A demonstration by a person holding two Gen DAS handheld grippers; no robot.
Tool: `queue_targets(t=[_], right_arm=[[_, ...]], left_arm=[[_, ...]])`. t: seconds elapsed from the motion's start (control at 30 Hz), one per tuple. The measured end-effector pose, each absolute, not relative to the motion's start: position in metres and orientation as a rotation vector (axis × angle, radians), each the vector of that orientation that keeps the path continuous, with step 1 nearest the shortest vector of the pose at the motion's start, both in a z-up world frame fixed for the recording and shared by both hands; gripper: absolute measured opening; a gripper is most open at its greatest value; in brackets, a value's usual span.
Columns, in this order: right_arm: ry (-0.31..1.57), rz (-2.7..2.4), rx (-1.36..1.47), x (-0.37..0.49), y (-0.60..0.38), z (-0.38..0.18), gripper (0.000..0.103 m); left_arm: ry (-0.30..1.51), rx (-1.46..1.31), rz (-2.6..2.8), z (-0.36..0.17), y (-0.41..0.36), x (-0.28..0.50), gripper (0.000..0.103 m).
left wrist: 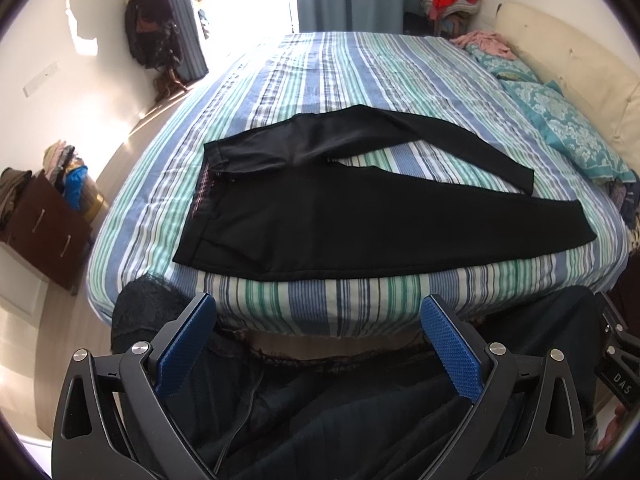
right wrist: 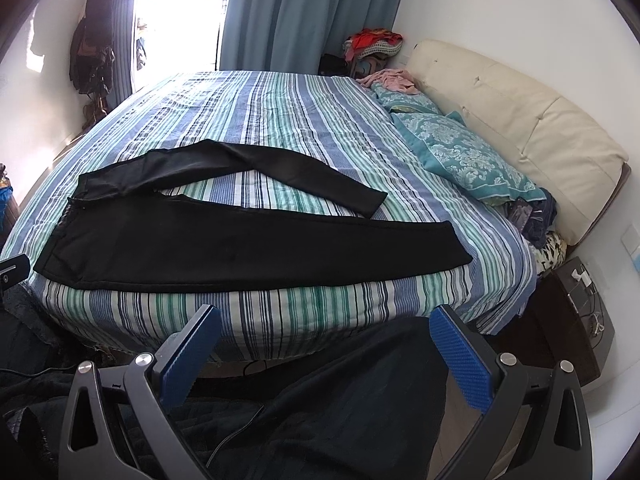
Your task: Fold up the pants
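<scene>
Lying flat, black pants, legs splayed apart

Both wrist views sit low off the near side of the bed, looking forward and slightly down across it toward the curtains. Left view stands further left, taking in the dresser and floor; right view stands further right, taking in the headboard and nightstand. Neither is close to the mattress. Shared: striped bedspread, black pants, pillows, window
</scene>
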State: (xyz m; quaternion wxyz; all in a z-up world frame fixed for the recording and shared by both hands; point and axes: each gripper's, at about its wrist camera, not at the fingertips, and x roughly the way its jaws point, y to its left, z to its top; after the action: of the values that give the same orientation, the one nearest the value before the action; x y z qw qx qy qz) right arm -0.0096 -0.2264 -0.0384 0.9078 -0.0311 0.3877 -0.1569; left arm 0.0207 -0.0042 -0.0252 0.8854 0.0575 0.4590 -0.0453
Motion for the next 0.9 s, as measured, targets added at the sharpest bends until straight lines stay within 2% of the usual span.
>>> queue_targets(t=[0.67,0.9], right_arm=[[0.806,-0.288,-0.041,-0.010,-0.225,-0.044,0.103],[0.694,-0.185,0.006,-0.016,-0.224,-0.035,0.103]], left_arm=[[0.953,0.131,-0.091,-0.027,-0.006,0.020,0.102],[0.951,0.125,-0.140,-0.027,-0.011,0.025,0.102]])
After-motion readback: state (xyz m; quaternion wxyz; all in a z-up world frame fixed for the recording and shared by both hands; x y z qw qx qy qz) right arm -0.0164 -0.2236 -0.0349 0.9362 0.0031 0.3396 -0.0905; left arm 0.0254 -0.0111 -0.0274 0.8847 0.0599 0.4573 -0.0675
